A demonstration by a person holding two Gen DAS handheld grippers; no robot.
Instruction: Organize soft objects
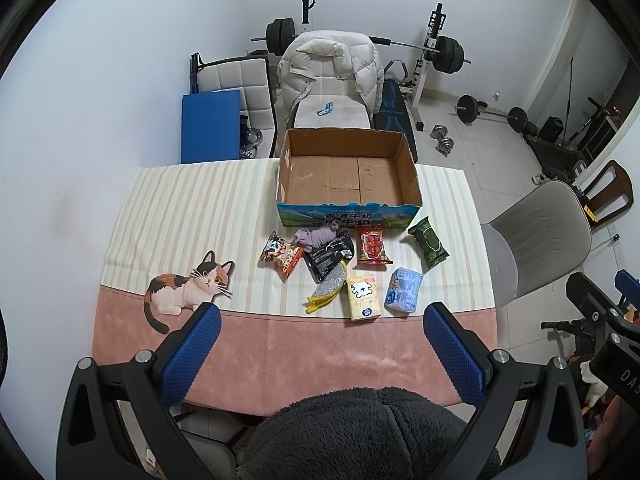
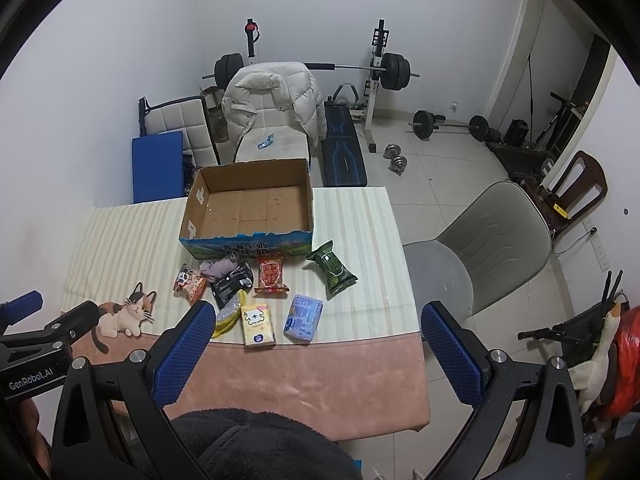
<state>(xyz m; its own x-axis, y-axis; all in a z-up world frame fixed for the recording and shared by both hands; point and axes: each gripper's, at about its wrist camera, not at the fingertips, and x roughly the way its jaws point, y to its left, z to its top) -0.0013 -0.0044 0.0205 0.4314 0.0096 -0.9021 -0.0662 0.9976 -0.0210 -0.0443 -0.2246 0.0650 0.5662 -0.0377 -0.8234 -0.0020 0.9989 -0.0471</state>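
Both grippers hang above the near edge of the worktop, and both are spread wide with nothing between their fingers. The left gripper has bumpy blue pads and black arms. The right gripper looks just the same.

The left view shows the right gripper at its far right edge. The right view shows the left gripper at its left edge, with white letters on its black body. Only the right view shows a soft white goose toy by a red bag on the floor, to the right.

The worktop wears a cloth with pale stripes far away and fuzzy pink near. A cat picture sits on its left side.

An open brown cardboard box stands at the far middle. It is empty, and its front is blue and green.

The soft things lie in a bunch just in front of the box. There is a crumpled purple cloth touching the box front, a shiny black packet, a red snack bag, and a green pack to the right. A small cartoon bag lies to the left. Nearer are a yellow and grey sponge cloth, a yellow tissue pack, and a light blue pack.

A grey chair stands at the right. A puffy white coat hangs on a far chair.
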